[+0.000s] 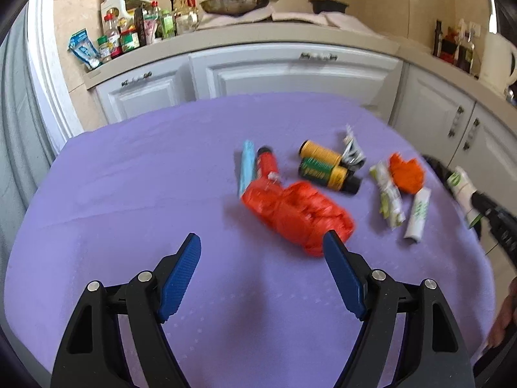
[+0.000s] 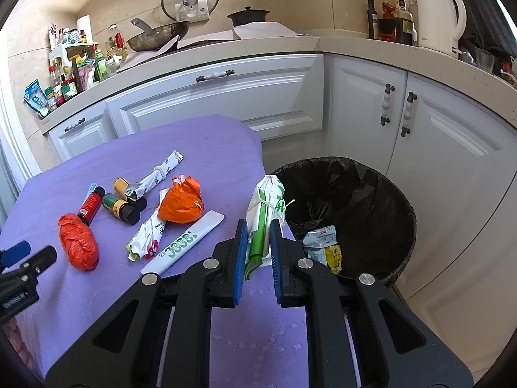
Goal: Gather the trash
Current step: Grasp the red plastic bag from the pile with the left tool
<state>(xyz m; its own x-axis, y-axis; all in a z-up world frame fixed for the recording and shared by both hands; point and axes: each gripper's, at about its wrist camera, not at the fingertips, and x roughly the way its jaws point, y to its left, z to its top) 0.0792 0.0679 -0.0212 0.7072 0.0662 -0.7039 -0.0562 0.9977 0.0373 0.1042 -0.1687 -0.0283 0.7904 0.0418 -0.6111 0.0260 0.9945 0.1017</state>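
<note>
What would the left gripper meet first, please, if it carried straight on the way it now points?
Most likely the purple tablecloth: the left gripper points down at bare cloth, with the red crumpled bag just right of that line. Depth is unclear.

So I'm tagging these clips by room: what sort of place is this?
A home kitchen, most likely: a frying pan and an electric kettle stand on a counter over white cabinets.

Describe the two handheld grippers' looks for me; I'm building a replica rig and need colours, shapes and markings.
Both match: the left gripper and right gripper have black plastic, angular linkage arms with triangular cut-outs and round silver pivot pins. Each finger carries a flat, ribbed blue pad. In the right wrist view, the left gripper's side shows small white lettering, too blurred to read. No cables or sleeves show.
</note>
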